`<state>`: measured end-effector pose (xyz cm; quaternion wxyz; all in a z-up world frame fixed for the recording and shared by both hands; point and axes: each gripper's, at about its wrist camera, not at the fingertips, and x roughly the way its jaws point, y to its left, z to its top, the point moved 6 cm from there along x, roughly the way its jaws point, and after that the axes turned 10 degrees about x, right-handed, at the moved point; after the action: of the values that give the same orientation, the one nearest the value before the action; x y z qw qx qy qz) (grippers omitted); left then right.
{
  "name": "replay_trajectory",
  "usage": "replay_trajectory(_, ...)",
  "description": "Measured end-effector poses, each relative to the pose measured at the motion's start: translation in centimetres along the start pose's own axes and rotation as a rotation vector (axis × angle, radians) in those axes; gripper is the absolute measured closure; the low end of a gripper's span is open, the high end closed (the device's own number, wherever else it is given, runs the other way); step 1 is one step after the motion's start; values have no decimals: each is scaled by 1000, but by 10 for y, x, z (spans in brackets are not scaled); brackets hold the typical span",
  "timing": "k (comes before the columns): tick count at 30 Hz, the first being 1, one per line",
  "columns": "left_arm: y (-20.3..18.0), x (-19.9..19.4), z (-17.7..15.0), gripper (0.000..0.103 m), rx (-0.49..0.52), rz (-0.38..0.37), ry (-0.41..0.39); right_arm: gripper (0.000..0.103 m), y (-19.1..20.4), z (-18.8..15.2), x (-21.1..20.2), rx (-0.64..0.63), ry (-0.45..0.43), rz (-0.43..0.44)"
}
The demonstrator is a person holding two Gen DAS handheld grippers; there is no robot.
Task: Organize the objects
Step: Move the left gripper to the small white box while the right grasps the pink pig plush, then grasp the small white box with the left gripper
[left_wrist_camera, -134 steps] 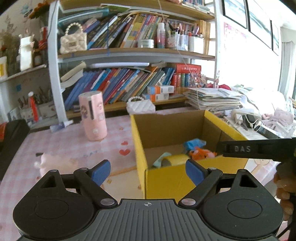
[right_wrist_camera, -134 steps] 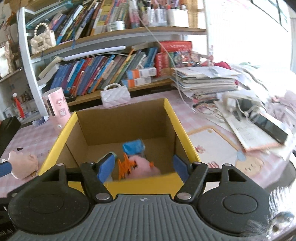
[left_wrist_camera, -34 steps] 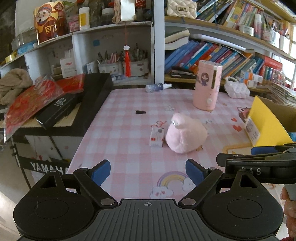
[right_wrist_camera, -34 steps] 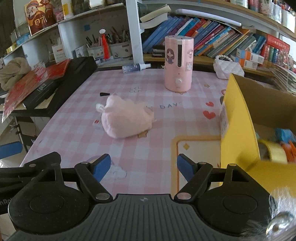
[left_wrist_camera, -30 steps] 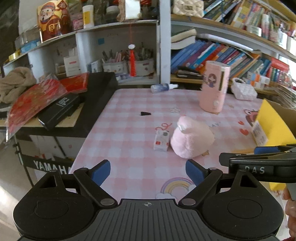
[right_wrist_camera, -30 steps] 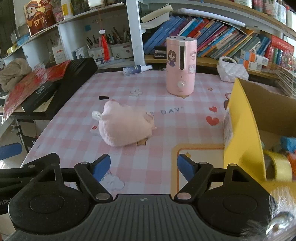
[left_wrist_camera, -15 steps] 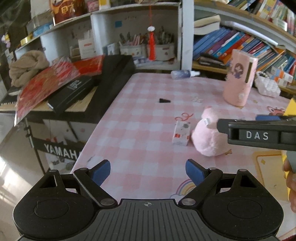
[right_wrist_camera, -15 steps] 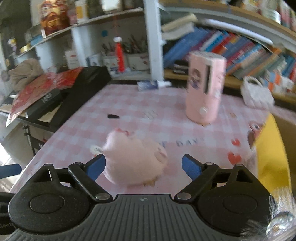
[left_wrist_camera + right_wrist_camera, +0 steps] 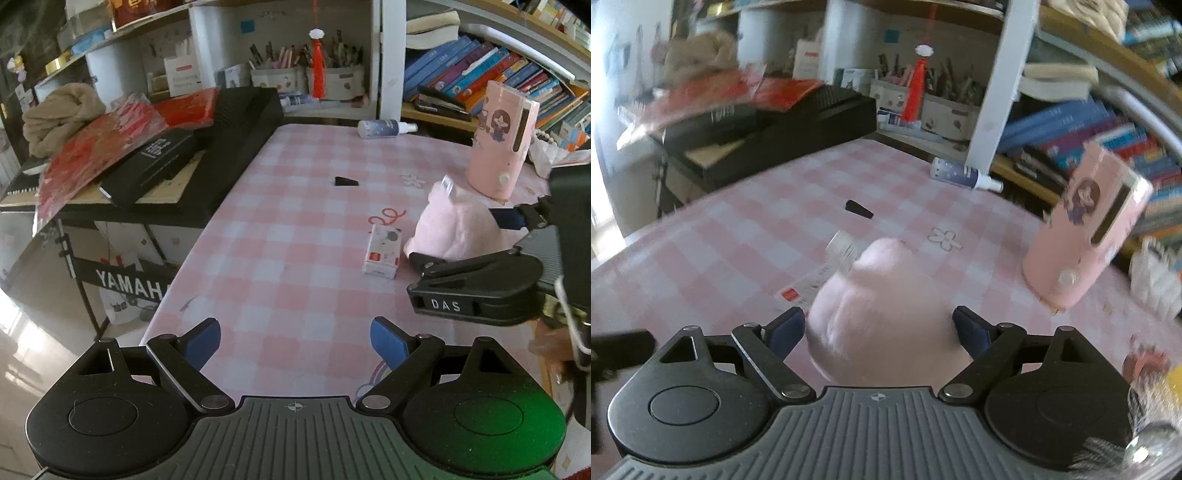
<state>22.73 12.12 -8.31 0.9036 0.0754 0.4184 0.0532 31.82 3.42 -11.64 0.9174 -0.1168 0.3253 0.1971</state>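
Note:
A pink plush toy (image 9: 882, 306) with a white tag lies on the pink checked table (image 9: 280, 229). My right gripper (image 9: 877, 330) is open with a finger on each side of the plush, which fills the gap; the view is blurred. In the left wrist view the plush (image 9: 458, 225) sits at the right with the right gripper's fingers around it. A small white box (image 9: 382, 249) lies just left of the plush. My left gripper (image 9: 295, 338) is open and empty over the table's near edge.
A tall pink canister (image 9: 498, 136) stands behind the plush. A spray bottle (image 9: 384, 128) lies at the back and a small black piece (image 9: 345, 181) mid-table. A black keyboard stand with red packets (image 9: 159, 147) adjoins the table's left edge. Bookshelves (image 9: 480, 74) line the back.
My right gripper has moved forward onto the plush, which now sits between its open fingers. My left gripper has swung a little left; the yellow box has left both views.

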Motion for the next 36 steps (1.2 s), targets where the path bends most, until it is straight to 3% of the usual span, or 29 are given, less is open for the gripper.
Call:
replay_trajectory(3,-6,4,5,13,14,-17,-8,28,-12,1,3,26,-8,-15)
replay_trajectory(5,-12,8,11,13,26,-34,-20,34,-25,6,-4,125,-20,9)
replay_trajectory(8,-23,15,20,13,46,-59,-35,34,-47,13,-17,267,-54,14)
replay_trajectory(14,-50,39,39,15,87,-113,-58,34,-80,18,-48,390,-104,-30)
replay_trajectory(18,-60,59,54,40,87,-132,-58,31,-95,12,-56,438,-65,-30)
replay_trajectory(20,-62,70,59,46,76,-145,-45,31,-101,8,-59,452,-60,-35)
replay_trajectory(25,-61,91,60,48,61,-120,4,32,-106,1,-67,467,-55,-25)
replay_trajectory(31,-61,94,59,75,68,-135,14,32,-105,-1,-73,480,-37,0)
replay_trajectory(36,-55,81,57,76,0,-178,6,32,-101,-2,-77,485,-36,17)
